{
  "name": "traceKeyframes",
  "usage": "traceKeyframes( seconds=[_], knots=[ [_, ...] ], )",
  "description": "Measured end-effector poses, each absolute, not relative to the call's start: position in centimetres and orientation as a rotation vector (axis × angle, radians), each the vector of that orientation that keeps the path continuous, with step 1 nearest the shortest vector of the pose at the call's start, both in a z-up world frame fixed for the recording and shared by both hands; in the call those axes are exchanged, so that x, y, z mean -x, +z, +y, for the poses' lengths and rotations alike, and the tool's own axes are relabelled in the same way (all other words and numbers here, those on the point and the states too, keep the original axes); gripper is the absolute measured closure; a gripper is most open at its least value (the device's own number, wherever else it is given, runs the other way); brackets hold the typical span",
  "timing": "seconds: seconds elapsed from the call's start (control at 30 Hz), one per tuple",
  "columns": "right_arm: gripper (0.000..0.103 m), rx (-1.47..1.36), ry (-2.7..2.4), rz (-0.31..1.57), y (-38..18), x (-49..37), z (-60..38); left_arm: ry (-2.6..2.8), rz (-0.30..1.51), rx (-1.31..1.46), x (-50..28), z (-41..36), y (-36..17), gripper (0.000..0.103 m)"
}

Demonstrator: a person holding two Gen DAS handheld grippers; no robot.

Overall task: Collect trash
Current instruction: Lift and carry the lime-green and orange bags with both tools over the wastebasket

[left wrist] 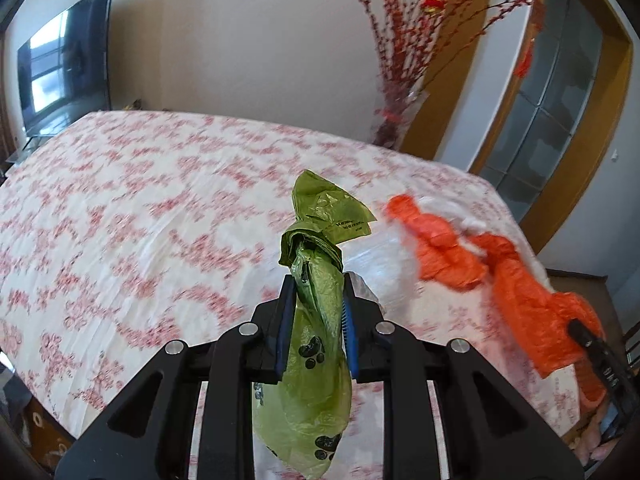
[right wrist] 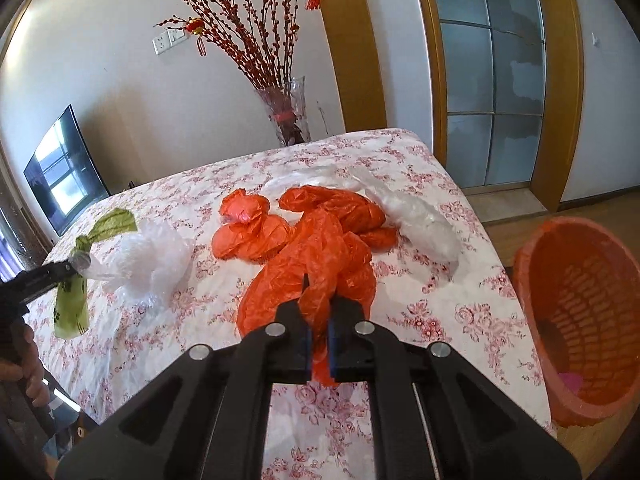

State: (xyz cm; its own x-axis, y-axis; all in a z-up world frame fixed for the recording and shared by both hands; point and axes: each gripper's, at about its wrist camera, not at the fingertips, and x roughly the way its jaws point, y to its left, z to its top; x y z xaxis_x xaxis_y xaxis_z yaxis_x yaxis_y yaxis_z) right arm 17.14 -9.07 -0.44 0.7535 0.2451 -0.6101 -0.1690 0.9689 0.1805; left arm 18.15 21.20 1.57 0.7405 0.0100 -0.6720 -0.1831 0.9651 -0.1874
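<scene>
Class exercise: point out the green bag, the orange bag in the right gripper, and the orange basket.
green bag point(left wrist: 316, 344): left wrist view, paw-print middle between the jaws.
orange bag point(right wrist: 320, 264): right wrist view, bunched part above the jaws.
orange basket point(right wrist: 536, 292): right wrist view, near rim.

Left tongs point(left wrist: 316, 292) and right tongs point(right wrist: 319, 312) both clamped tight.

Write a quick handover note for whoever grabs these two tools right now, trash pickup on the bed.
Left tool: shut on the green bag, lifted off the bed.
Right tool: shut on the orange bag, most of it on the bed.
On the bed: two clear bags.
Orange basket: on the floor at the bed's right, something pink inside.
Done: both bags gripped.
Left: drop them in the basket, then fetch the clear bags.
</scene>
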Motion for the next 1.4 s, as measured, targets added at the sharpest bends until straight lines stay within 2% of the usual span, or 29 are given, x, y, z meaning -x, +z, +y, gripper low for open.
traceKeyframes(
  seconds=[0.3, 0.6, 0.7, 0.73, 0.77, 0.8, 0.83, 0.93, 1.4],
  knots=[
    [0.096, -0.117, 0.235, 0.707, -1.6, -17.1, -8.6, 0.160, 0.822, 0.269, -17.2, 23.0, -2.9, 0.082],
    [0.096, -0.129, 0.231, 0.699, -1.4, -16.7, -9.1, 0.202, 0.850, 0.246, -16.5, 23.7, -4.2, 0.080],
    [0.096, -0.134, 0.232, 0.699, -1.4, -16.6, -9.2, 0.207, 0.864, 0.252, -16.0, 23.9, -4.7, 0.072],
    [0.096, -0.136, 0.232, 0.699, -1.5, -16.6, -9.2, 0.208, 0.864, 0.251, -15.9, 23.9, -4.8, 0.072],
    [0.096, -0.136, 0.232, 0.699, -1.5, -16.6, -9.2, 0.201, 0.864, 0.253, -15.8, 23.9, -4.9, 0.075],
    [0.096, -0.135, 0.232, 0.699, -1.5, -16.6, -9.2, 0.188, 0.864, 0.255, -15.8, 23.8, -4.8, 0.093],
    [0.096, -0.136, 0.232, 0.698, -1.5, -16.5, -9.2, 0.182, 0.866, 0.254, -15.8, 23.8, -4.8, 0.097],
    [0.096, -0.138, 0.231, 0.694, -1.3, -16.5, -9.4, 0.189, 0.833, 0.255, -15.7, 24.0, -3.8, 0.100],
    [0.096, -0.161, 0.215, 0.624, 1.1, -15.1, -11.4, 0.150, 0.634, 0.198, -17.3, 20.7, 5.0, 0.100]
  ],
)
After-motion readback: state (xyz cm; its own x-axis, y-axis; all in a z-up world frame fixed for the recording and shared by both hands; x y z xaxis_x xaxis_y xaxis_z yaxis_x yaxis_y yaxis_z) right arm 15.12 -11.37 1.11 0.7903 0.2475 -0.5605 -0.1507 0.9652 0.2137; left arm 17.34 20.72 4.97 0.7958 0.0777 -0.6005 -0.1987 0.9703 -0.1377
